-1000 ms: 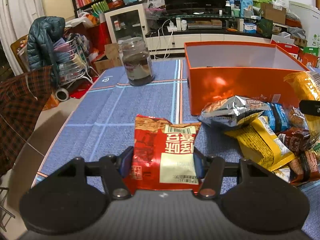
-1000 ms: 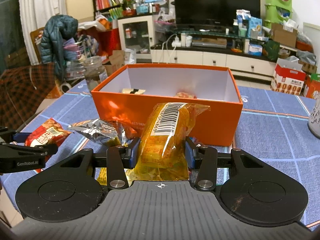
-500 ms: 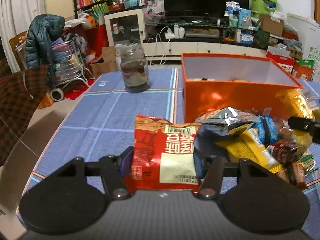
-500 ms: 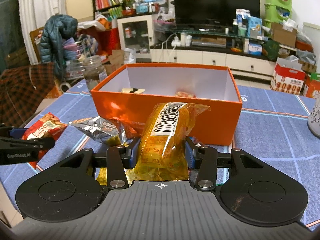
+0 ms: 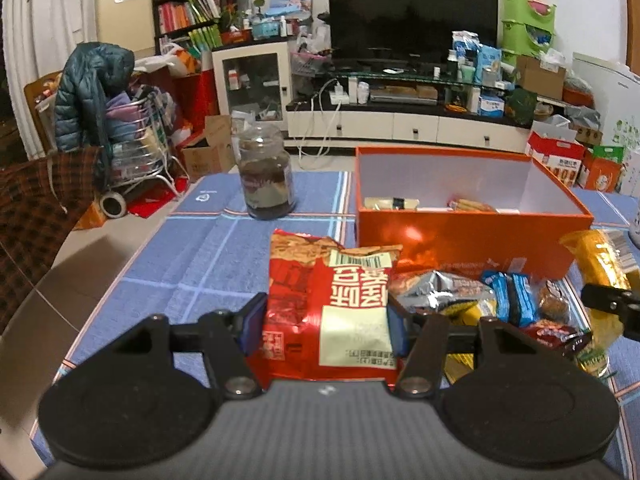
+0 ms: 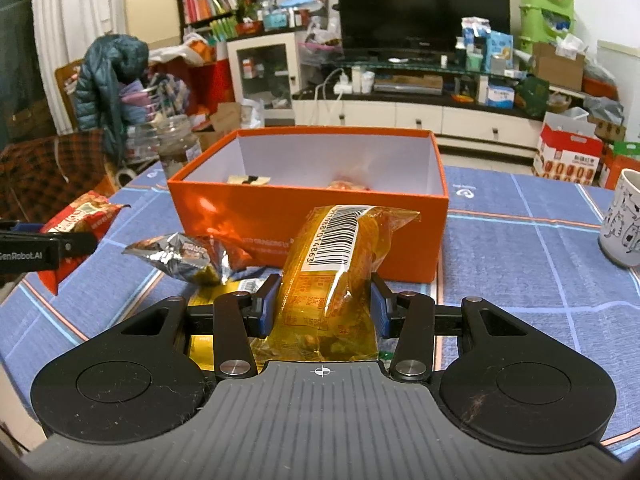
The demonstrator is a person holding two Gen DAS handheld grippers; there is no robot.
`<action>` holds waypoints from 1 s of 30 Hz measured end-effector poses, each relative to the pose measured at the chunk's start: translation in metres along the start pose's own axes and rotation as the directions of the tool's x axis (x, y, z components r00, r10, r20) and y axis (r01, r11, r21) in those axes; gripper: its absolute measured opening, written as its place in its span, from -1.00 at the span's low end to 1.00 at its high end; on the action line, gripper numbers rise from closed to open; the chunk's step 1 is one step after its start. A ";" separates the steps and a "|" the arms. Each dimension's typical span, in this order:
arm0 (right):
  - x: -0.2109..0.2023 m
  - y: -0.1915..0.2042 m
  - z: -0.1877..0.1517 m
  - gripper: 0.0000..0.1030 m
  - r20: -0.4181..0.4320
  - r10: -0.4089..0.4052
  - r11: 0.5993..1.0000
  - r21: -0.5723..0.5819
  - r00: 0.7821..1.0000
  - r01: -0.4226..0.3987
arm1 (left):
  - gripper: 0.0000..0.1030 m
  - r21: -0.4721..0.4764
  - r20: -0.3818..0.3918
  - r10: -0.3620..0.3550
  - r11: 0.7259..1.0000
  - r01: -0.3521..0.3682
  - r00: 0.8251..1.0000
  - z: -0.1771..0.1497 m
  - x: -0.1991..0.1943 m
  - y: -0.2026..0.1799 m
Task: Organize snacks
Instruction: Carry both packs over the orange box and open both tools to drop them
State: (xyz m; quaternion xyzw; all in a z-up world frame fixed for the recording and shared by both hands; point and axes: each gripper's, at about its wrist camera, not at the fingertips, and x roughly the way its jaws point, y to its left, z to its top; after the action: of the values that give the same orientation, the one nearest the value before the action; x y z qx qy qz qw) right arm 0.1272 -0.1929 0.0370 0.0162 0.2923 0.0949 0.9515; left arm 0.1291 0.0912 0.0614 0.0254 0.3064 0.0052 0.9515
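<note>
Red snack bag [image 5: 328, 312]: light, crinkly, crushable; clamped at its lower body by left gripper [image 5: 326, 322]. Yellow packet [image 6: 332, 280]: soft, slippery film; pinched mid-body by right gripper [image 6: 322, 306]. Orange box [image 6: 304, 220] lies at 12 o'clock.

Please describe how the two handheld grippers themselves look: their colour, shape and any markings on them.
Both the left gripper and right gripper are matt black, with two round discs, angular linkage arms on silver pivot screws and blue pads. A ribbed grey body sits below. The left one's side carries white "GenRobot.AI" lettering. No cables or sleeves show.
</note>
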 end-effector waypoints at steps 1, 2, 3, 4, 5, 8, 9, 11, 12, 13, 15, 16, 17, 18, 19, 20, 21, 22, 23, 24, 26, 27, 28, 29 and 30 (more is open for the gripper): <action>-0.001 -0.001 0.001 -0.38 0.002 0.002 1.000 0.003 1.000 -0.002 | 0.12 -0.002 0.004 0.002 1.000 -0.002 1.000 0.001 -0.001 0.001; 0.000 -0.001 0.002 -0.38 0.002 0.005 1.000 0.004 1.000 -0.005 | 0.12 -0.004 0.011 0.004 1.000 -0.004 1.000 0.002 -0.002 0.002; 0.000 -0.001 0.002 -0.39 0.002 0.007 1.000 0.005 1.000 -0.007 | 0.12 -0.006 0.017 0.003 1.000 -0.003 1.000 0.002 -0.004 0.002; 0.000 -0.001 0.002 -0.39 0.002 0.010 1.000 0.006 1.000 -0.010 | 0.12 -0.006 0.022 0.000 1.000 0.000 1.000 0.003 -0.005 0.003; 0.001 0.000 0.002 -0.39 0.001 0.012 1.000 0.005 1.000 -0.012 | 0.12 -0.009 0.027 -0.005 1.000 0.005 1.000 0.003 -0.007 0.004; 0.001 0.005 0.003 -0.38 0.004 0.018 1.000 -0.003 1.000 -0.018 | 0.12 -0.013 0.042 -0.020 1.000 0.021 0.999 0.005 -0.011 0.004; 0.000 0.004 0.002 -0.39 0.006 0.022 1.000 -0.005 1.000 -0.022 | 0.12 -0.013 0.048 -0.026 1.000 0.026 0.999 0.005 -0.013 0.003; -0.005 0.005 0.004 -0.39 0.011 0.035 0.999 -0.008 0.999 -0.035 | 0.12 -0.004 0.058 -0.039 0.999 0.039 0.998 0.009 -0.017 0.000; -0.009 0.004 0.006 -0.39 0.018 0.042 0.999 -0.008 0.999 -0.042 | 0.12 0.000 0.061 -0.046 0.999 0.046 0.997 0.012 -0.017 -0.002; -0.013 0.002 0.010 -0.39 0.031 0.047 0.999 -0.011 0.998 -0.047 | 0.12 0.000 0.063 -0.057 0.998 0.057 0.996 0.017 -0.016 -0.004; -0.019 -0.005 0.022 -0.39 0.065 0.033 0.999 -0.007 0.997 -0.033 | 0.12 0.002 0.074 -0.083 0.997 0.083 0.994 0.029 -0.011 -0.010; -0.019 -0.008 0.029 -0.39 0.073 0.029 1.000 0.005 0.997 -0.029 | 0.12 0.006 0.080 -0.088 0.996 0.088 0.993 0.034 -0.007 -0.012; -0.017 -0.014 0.035 -0.39 0.078 0.027 0.999 0.027 0.997 -0.029 | 0.12 0.014 0.083 -0.092 0.996 0.091 0.992 0.041 -0.003 -0.017; -0.015 -0.019 0.040 -0.39 0.077 0.025 0.999 0.042 0.997 -0.029 | 0.12 0.019 0.087 -0.102 0.995 0.101 0.991 0.047 0.002 -0.021; -0.012 -0.023 0.044 -0.39 0.079 0.023 0.998 0.052 0.997 -0.027 | 0.12 0.021 0.090 -0.117 0.993 0.115 0.989 0.054 0.007 -0.025; -0.009 -0.027 0.050 -0.39 0.080 0.020 0.998 0.058 0.997 -0.025 | 0.12 0.019 0.088 -0.125 0.992 0.124 0.988 0.061 0.013 -0.029; -0.005 -0.031 0.055 -0.39 0.083 0.021 0.998 0.061 0.996 -0.026 | 0.12 0.013 0.090 -0.133 0.991 0.133 0.987 0.068 0.018 -0.033; -0.002 -0.033 0.060 -0.39 0.085 0.020 0.998 0.062 0.996 -0.025 | 0.12 0.010 0.095 -0.141 0.990 0.140 0.986 0.075 0.022 -0.035; 0.003 -0.036 0.067 -0.39 0.085 0.022 0.997 0.068 0.996 -0.028 | 0.12 0.009 0.102 -0.143 0.990 0.143 0.984 0.082 0.027 -0.039; 0.007 -0.038 0.073 -0.39 0.088 0.028 0.997 0.073 0.996 -0.035 | 0.12 0.012 0.107 -0.141 0.990 0.141 0.984 0.088 0.031 -0.043; 0.015 -0.039 0.088 -0.39 0.102 0.029 0.997 0.070 0.994 -0.036 | 0.12 0.014 0.112 -0.138 0.990 0.137 0.984 0.104 0.044 -0.051; 0.023 -0.039 0.098 -0.39 0.107 0.027 0.997 0.063 0.994 -0.034 | 0.12 0.012 0.111 -0.138 0.990 0.138 0.984 0.110 0.053 -0.055; 0.031 -0.038 0.107 -0.39 0.110 0.027 0.998 0.060 0.994 -0.034 | 0.13 0.021 0.110 -0.137 0.990 0.136 0.984 0.118 0.064 -0.061; 0.043 -0.038 0.118 -0.38 0.111 0.023 0.998 0.059 0.994 -0.030 | 0.16 0.032 0.098 -0.142 0.990 0.140 0.985 0.123 0.076 -0.066; 0.056 -0.039 0.127 -0.35 0.103 0.011 0.998 0.059 0.995 -0.017 | 0.22 0.040 0.085 -0.147 0.989 0.144 0.985 0.127 0.089 -0.070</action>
State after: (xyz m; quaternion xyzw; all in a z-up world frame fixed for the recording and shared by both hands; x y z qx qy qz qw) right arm 0.2506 -0.2173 0.1076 0.0513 0.2454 0.0917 0.9637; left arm 0.2748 0.0174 0.1088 0.0195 0.2654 -0.0706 0.9614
